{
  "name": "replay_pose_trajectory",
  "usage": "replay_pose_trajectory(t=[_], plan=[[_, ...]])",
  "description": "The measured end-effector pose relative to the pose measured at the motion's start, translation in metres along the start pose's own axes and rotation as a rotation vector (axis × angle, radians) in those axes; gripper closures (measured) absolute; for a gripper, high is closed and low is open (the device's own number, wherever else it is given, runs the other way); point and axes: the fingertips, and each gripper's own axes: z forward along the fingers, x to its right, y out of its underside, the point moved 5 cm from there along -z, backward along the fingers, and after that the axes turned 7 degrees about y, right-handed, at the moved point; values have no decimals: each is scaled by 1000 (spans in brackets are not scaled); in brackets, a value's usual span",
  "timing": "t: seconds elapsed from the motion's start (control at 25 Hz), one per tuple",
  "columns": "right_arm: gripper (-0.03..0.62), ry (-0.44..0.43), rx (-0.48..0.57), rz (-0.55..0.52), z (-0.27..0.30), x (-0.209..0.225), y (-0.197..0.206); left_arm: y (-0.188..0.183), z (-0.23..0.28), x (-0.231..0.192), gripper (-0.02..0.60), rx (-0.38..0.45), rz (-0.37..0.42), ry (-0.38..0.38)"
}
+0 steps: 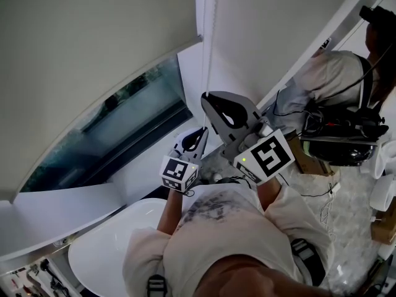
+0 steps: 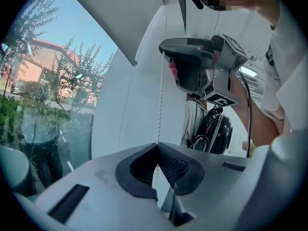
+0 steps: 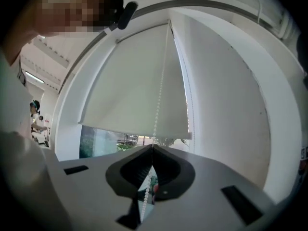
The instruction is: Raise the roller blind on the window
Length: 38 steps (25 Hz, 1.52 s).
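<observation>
Pulling the blind up is only partly done: the roller blind [image 1: 93, 36] hangs over most of the window [image 1: 130, 119], and just a strip of glass shows under its bottom edge, so I think a lot more pulling is left. The bead chain [image 1: 212, 48] hangs down beside the blind's right edge. The left gripper [image 1: 202, 132] is pinched tight on the chain. The right gripper [image 1: 208, 96], higher up, has its jaws closed on the same chain. No words or brand names can be read anywhere.
</observation>
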Motion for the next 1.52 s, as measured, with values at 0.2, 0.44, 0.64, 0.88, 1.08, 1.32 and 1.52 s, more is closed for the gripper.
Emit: replay_pose_trajectory(t=[0.2,0.44,0.64,0.88,1.08,1.32,1.52], plan=[[533,8,26,41,-2,1,5,1,0,-2,572,15,-4,-2],[533,5,-3,31,-3,-3,22,19,3,-5,572,-6,-12,-4],[533,0,-37,41,-4,-5,43,41,5,-10,572,-37,-37,-11],[533,-8,-74,51,-5,-7,65,64,9,-13,572,-77,-62,-15],[533,-13,-125,59,-8,-11,89,89,11,-16,572,-120,-91,-21],[533,-12,-180,82,-10,-14,118,118,11,-18,572,-166,-128,-24],[533,-15,-212,84,-10,-15,133,134,12,-20,572,-192,-143,-28]])
